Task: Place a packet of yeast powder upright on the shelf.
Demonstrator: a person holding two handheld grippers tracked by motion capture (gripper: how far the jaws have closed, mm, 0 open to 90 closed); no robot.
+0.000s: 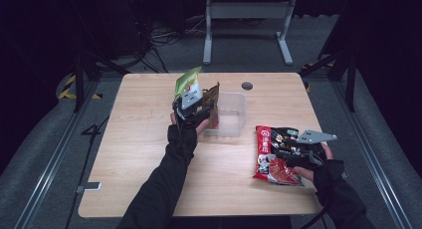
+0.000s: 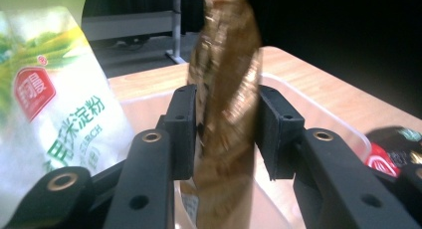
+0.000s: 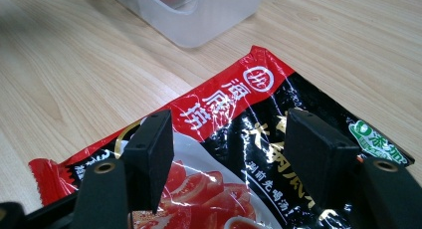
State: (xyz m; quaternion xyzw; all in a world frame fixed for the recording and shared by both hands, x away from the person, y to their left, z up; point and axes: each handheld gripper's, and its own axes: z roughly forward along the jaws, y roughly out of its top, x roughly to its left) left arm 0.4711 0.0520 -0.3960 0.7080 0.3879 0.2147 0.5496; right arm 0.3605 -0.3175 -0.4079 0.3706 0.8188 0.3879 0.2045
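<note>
The left tongs [image 1: 195,112] hang over the middle of the bench [image 1: 134,139], at the left wall of a clear plastic tub [image 1: 234,114] that stands a little toward the far edge. Between their jaws stands a brown, crinkled packet [image 2: 226,109], upright, its lower end down inside the tub. In the left gripper view the packet fills most of the gap between the two black pads, yet whether they press on it or stand just clear cannot be told; the packet is blurred there. A green and white bag [image 2: 54,104] with a red badge stands just beside the tongs on their left, and in the high view it rises above them [image 1: 188,82].

The right tongs [image 1: 293,154] lie low near the right edge of the bench, toward the near side, over a red and black pouch [image 3: 239,134] that lies flat on the wood. In the right gripper view their jaws stand apart above the pouch's printed face, one over the red band, the other over the black part, gripping nothing. The tub shows beyond the pouch [image 3: 199,15], well apart from it.
</note>
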